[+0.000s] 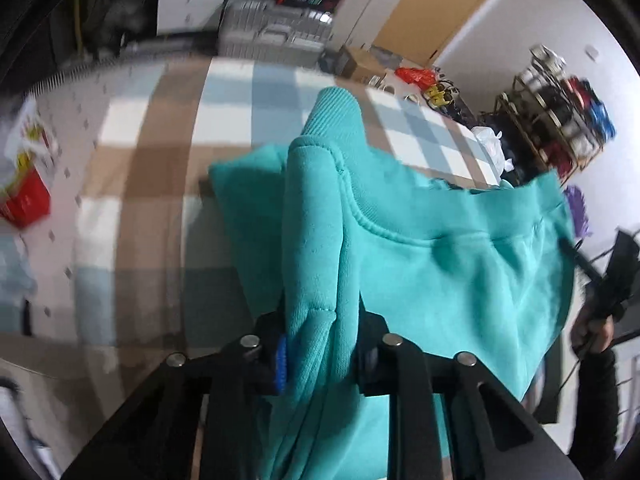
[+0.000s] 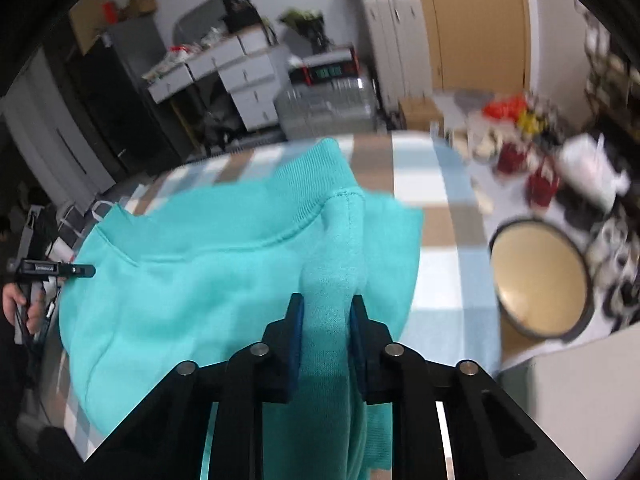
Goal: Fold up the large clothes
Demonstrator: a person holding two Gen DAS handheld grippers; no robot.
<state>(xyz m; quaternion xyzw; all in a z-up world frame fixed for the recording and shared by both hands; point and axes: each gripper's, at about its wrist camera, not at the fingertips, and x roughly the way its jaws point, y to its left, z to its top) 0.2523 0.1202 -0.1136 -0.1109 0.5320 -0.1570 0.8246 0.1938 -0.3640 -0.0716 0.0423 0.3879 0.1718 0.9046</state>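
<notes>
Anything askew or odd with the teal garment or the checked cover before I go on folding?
Nothing stands out. The teal sweatshirt is pinched in a bunched fold in both the left gripper and the right gripper, hanging between them over the checked cover. No damage shows.

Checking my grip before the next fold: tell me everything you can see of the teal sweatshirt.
The sweatshirt is teal, soft fleece-like knit with ribbed bands and stitched seams. It is lifted and bunched, draping over the checked cloth beneath. The left gripper pinches one gathered fold, the right gripper another; fabric hangs down between each pair of fingers. The stretch between the grips sags in loose wrinkles. No print or label shows.
</notes>
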